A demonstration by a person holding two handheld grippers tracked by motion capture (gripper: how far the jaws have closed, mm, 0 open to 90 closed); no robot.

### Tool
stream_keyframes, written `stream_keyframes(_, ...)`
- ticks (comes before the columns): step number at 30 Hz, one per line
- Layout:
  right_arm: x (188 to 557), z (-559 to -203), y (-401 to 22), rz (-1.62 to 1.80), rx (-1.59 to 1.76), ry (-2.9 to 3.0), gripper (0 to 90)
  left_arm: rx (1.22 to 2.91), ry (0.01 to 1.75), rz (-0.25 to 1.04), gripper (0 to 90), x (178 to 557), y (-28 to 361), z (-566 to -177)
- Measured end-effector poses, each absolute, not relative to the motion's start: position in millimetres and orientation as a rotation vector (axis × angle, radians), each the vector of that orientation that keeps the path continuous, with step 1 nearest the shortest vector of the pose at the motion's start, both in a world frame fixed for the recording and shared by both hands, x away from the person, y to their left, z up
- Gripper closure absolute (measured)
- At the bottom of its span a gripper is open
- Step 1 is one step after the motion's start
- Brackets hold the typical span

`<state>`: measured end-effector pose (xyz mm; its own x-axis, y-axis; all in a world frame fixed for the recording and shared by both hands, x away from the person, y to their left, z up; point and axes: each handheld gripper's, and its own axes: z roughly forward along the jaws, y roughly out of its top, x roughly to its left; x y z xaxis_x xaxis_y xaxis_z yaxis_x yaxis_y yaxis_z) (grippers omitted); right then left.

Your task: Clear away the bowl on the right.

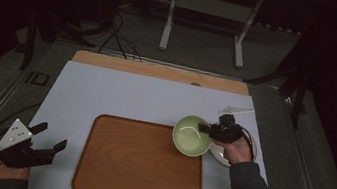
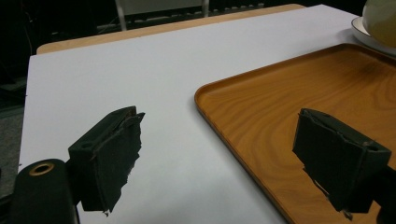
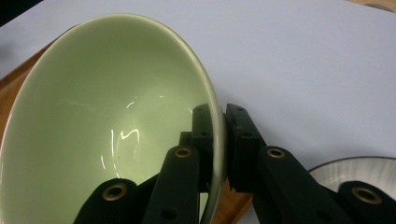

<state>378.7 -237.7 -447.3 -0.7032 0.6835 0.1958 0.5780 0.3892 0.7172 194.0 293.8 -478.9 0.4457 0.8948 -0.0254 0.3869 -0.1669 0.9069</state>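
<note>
A pale green bowl point(image 1: 191, 135) hangs tilted over the right edge of the wooden tray point(image 1: 135, 165), with my right gripper point(image 1: 208, 129) shut on its rim. In the right gripper view one jaw is inside the green bowl point(image 3: 102, 126) and the other outside, and the right gripper point(image 3: 218, 135) pinches the wall. My left gripper point(image 1: 51, 136) stands open at the near left of the white table, beside the tray. In the left gripper view the left gripper point(image 2: 224, 154) has nothing between its jaws and the tray point(image 2: 289, 98) lies ahead on the right.
A white plate point(image 1: 218, 154) lies on the table under my right hand, just right of the tray; the plate's point(image 3: 359, 170) rim shows at the lower right. A white utensil point(image 1: 236, 110) lies farther back on the right. The white table top point(image 1: 121, 92) ends at a wooden strip at the far side.
</note>
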Motion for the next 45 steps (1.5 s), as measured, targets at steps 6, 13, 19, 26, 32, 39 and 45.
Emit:
stream_keyframes(6, 379, -446, -230, 1.219, 1.126, 2.519, 82.8, 1.753, 1.103, 0.674, 14.9, 194, 294, -479)
stream_keyframes(13, 379, -444, -220, 1.233, 1.102, 2.533, 82.8, 1.752, 1.103, 0.674, 14.9, 194, 293, -479)
stream_keyframes(19, 379, -446, -212, 1.237, 1.084, 2.545, 82.8, 1.751, 1.102, 0.674, 14.9, 194, 294, -479)
stream_keyframes(26, 378, -447, -204, 1.251, 1.074, 2.558, 82.8, 1.752, 1.101, 0.674, 14.9, 194, 294, -479)
stream_keyframes(32, 377, -447, -197, 1.257, 1.056, 2.572, 82.8, 1.754, 1.102, 0.672, 15.0, 194, 294, -479)
stream_keyframes(39, 375, -449, -187, 1.259, 1.034, 2.591, 82.8, 1.748, 1.104, 0.667, 15.1, 194, 295, -479)
stream_keyframes(45, 373, -451, -181, 1.254, 1.027, 2.605, 82.8, 1.745, 1.105, 0.668, 15.1, 194, 295, -479)
